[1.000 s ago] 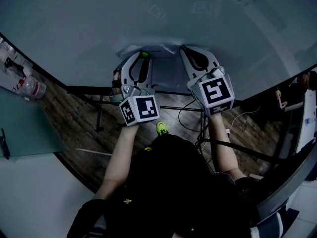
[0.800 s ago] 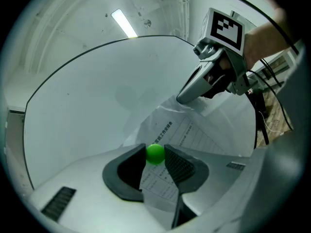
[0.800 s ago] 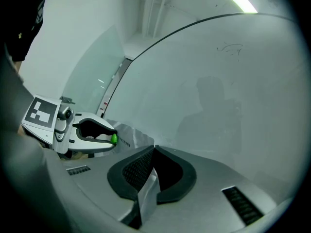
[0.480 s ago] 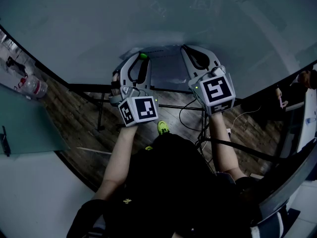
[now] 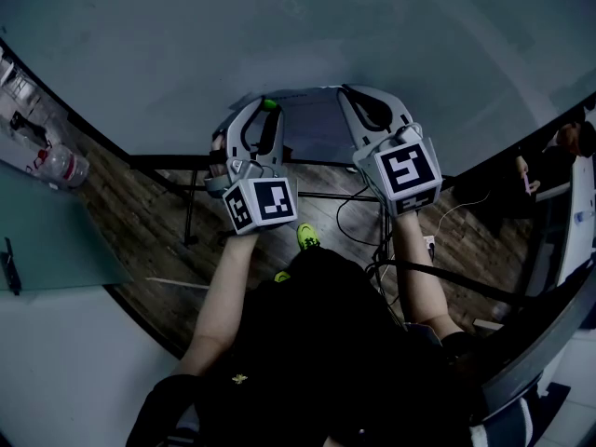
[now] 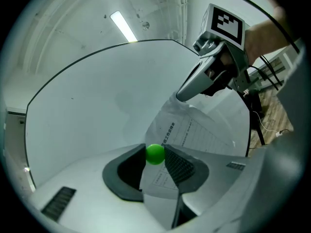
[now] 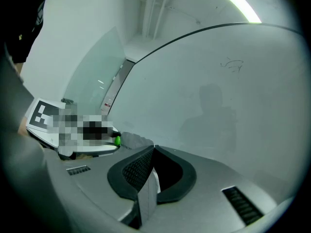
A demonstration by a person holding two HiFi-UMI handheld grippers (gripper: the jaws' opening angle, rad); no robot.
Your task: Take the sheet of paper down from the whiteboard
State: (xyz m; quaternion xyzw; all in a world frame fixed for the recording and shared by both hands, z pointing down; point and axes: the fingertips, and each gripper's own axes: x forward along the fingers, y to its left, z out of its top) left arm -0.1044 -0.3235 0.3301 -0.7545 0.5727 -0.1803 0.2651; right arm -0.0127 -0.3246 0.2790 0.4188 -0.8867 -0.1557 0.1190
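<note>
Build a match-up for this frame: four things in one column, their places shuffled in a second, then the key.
Things:
1. small green ball
2. white printed paper sheet
3. clear plastic bottle
4. pale grey whiteboard

Places:
A. far left in the head view
B. between the left gripper's jaw tips
C. broad surface beyond both grippers
D. edge pinched in the right gripper

Pairs: 1-B, 2-D, 3-A, 4-C

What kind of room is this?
Probably an office or a meeting room. There is a big whiteboard, a long strip light on the ceiling, and a wood-look floor.
</note>
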